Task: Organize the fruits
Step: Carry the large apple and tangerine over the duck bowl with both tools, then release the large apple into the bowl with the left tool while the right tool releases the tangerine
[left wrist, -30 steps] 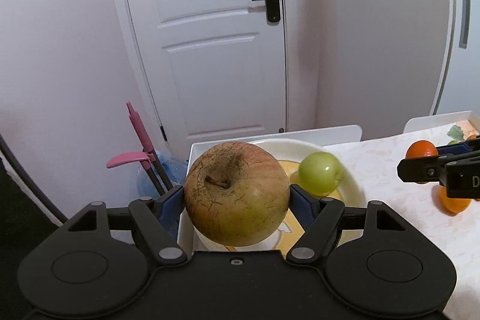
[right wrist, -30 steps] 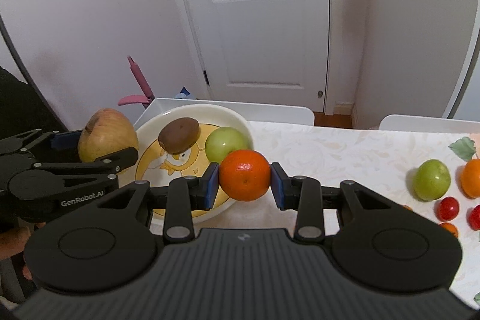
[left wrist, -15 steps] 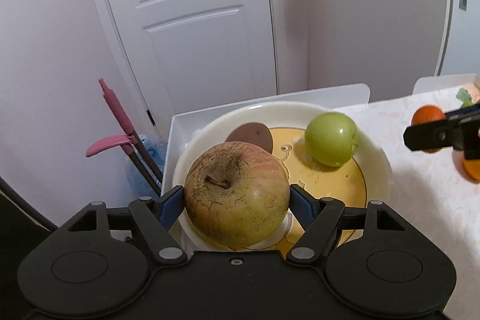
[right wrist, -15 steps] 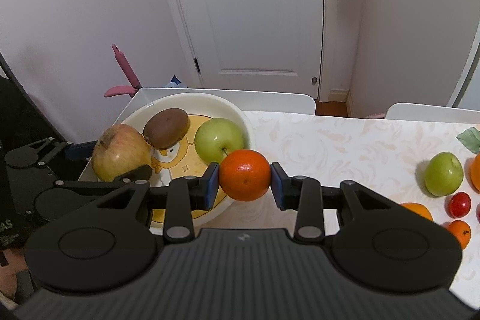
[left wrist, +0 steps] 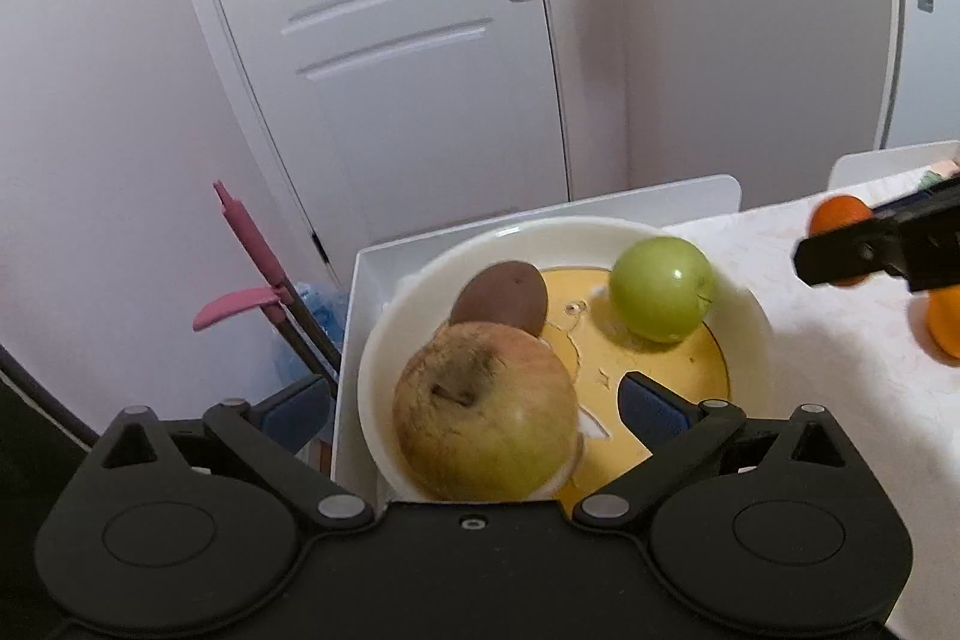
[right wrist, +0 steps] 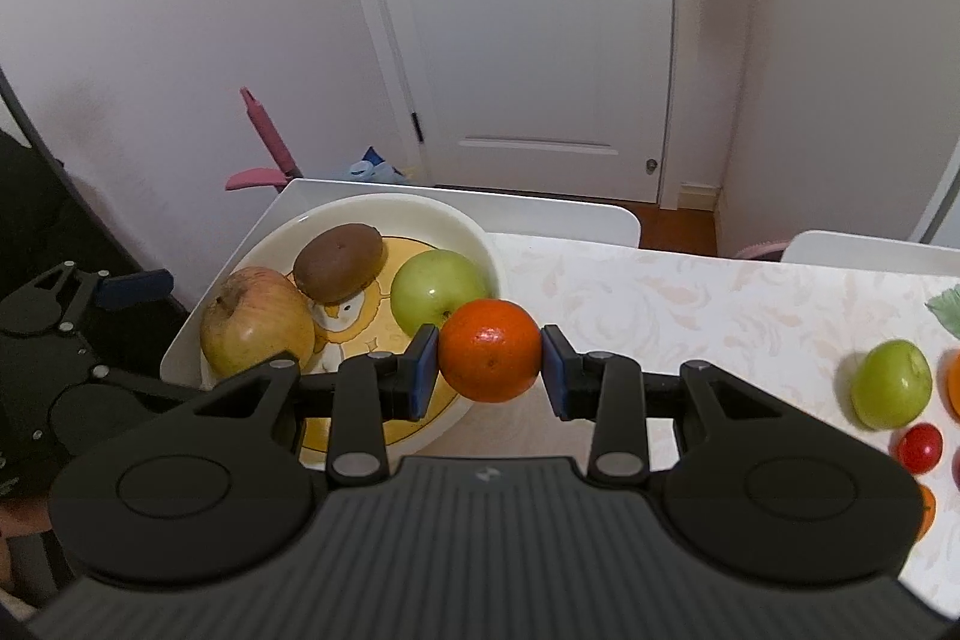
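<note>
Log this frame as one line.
left gripper: open, apple in bowl | right gripper: shut on orange, beside bowl | next: likely orange into bowl

My right tool (right wrist: pixel 489 376) grips an orange (right wrist: pixel 489 350) between its blue pads (right wrist: pixel 423 373), just over the bowl's (right wrist: pixel 474 238) rim at its 4 o'clock edge. In the bowl lie a big apple (right wrist: pixel 257 321) at 8 o'clock, a kiwi (right wrist: pixel 338 261) touching it at 11, and a green apple (right wrist: pixel 439 289) at 3, right behind the orange. My left tool (right wrist: pixel 129 283) sits at 9 o'clock from the bowl, its pads spread, nothing between them. On the bench (right wrist: pixel 690 298) far at 3 o'clock lie another green apple (right wrist: pixel 891 383) and a red tomato (right wrist: pixel 919 447).
</note>
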{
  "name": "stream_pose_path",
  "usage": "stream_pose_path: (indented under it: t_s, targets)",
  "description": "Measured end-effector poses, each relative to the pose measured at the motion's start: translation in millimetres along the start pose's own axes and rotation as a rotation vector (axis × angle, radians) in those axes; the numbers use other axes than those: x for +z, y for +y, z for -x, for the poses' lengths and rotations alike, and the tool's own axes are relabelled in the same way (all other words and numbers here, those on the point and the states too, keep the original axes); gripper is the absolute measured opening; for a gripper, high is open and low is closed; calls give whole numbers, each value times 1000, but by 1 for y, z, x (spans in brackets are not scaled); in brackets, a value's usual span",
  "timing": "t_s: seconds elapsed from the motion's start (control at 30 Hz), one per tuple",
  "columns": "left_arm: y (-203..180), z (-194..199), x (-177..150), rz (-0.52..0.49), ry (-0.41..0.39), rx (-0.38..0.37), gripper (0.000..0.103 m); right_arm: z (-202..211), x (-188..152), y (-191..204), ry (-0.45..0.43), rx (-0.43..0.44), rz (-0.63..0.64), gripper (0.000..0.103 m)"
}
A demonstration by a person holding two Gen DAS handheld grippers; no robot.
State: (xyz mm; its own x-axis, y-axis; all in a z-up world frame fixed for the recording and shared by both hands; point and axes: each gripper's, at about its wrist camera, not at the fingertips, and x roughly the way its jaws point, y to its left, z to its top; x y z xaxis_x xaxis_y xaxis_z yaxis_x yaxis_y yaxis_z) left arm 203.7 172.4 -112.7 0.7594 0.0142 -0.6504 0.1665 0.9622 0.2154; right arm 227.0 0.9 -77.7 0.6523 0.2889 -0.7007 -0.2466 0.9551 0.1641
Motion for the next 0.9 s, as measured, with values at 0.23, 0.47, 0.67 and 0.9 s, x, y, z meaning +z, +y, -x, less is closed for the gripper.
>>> stream_pose_path:
  t_s: [0.23, 0.47, 0.67, 0.9]
  targets:
    - [-2, 19, -8, 13, 28, 45, 103, -3, 6, 3, 14, 45, 52, 51]
    - [0, 33, -19, 64, 63, 64, 103, -15, 7, 13, 61, 100, 100, 51]
    - [-4, 39, -27, 91, 75, 72, 103, -38, 0, 24, 93, 149, 162, 51]
    - [-11, 39, -35, 71, 73, 103, 103, -57, -10, 29, 113, 166, 208, 52]
